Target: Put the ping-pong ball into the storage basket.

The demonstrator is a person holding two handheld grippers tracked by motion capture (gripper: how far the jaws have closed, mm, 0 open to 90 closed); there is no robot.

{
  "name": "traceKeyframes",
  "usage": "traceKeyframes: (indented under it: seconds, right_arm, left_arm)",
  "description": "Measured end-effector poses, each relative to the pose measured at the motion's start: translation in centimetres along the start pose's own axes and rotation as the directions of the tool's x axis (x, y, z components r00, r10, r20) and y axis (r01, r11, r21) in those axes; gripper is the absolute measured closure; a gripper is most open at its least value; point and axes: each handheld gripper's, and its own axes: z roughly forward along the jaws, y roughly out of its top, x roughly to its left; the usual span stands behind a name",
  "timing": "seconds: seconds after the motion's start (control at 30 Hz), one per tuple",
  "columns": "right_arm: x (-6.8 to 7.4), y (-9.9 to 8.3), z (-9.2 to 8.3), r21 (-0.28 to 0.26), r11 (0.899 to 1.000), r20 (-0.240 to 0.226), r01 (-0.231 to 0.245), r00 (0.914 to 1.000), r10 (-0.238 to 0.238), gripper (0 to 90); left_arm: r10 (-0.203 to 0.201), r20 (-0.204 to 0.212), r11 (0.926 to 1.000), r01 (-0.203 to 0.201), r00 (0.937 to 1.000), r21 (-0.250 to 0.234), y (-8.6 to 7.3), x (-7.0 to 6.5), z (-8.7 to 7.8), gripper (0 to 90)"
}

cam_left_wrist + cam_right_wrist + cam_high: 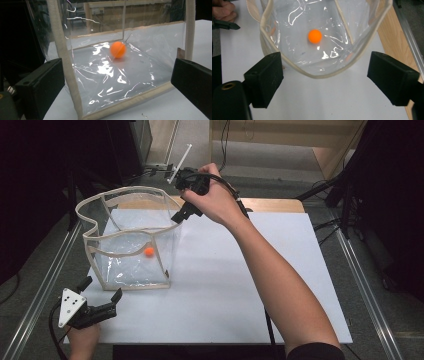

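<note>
The worktop (280,285) is covered by a white sheet, and a clear bag (131,240) with a cream rim stands open on its left half. An orange ball (149,251) lies on the bag's floor, seen through the plastic and from above in the right gripper view (315,36). The right claw (179,216) is held above the bag's far right corner, pointing down over the mouth, its jaws spread wide with nothing between them. The left claw (102,296) rests low at the near left edge of the worktop, just in front of the bag, its jaws also parted and empty; in the left gripper view the bag's near corner seam (65,62) stands between them without being pressed.

The step in hand is judged to be the release of the ball into the bag, and it appears done. For a clean finish, the right claw is best lifted straight up so the soft rim (322,74) is not snagged or dragged. The bag is light and floppy, so it could be tipped by a brush against its wall. The left claw could steady the near seam if needed.

Beyond the worktop, cables and dark stands are seen on the floor, well apart. Nothing else lies on the sheet to obstruct.
</note>
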Motion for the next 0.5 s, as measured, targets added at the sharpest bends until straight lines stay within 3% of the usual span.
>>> traceKeyframes:
  seconds: [0.1,0.23,0.5]
  right_arm:
    - [0.1,-0.9,-0.2,-0.006,0.999,0.012,-0.033,0.9994,0.033,0.0]
    - [0.1,-2.2,-0.3,-0.009,0.999,0.03,-0.052,0.9982,0.053,0.0]
    - [0.1,-4.4,-0.3,-0.031,0.998,0.02,-0.062,0.9978,0.062,0.0]
  left_arm:
    - [-0.003,0.0,1.0,0.003,1.0,-0.002,0.0,0.0,0.0,0.0]
    - [-0.004,-0.001,1.0,0.004,1.0,-0.002,0.0,-0.1,0.0,0.0]
    - [-0.001,-0.001,1.0,0.001,1.0,-0.001,0.0,0.0,0.0,0.0]
